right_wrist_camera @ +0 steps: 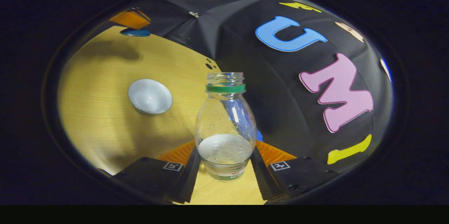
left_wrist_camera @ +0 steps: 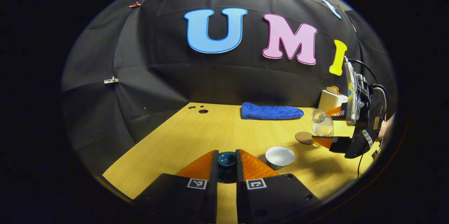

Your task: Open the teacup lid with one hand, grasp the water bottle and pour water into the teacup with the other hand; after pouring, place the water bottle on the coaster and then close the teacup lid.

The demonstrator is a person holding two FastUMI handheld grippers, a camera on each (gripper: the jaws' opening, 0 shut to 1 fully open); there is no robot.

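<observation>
Left gripper [left_wrist_camera: 227, 162] is clamped on the dark teal lid [left_wrist_camera: 227, 159], right gripper [right_wrist_camera: 224, 159] grips the upright water bottle [right_wrist_camera: 225, 125] low on its body, and the open teacup [right_wrist_camera: 150, 96] sits on the table to the bottle's left, between both grippers.

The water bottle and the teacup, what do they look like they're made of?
The water bottle looks like clear thin plastic: see-through walls, glossy highlights, a green ring at the neck. The teacup looks like glazed ceramic, pale and smooth with a soft sheen, though the finish alone cannot rule out porcelain.
</observation>
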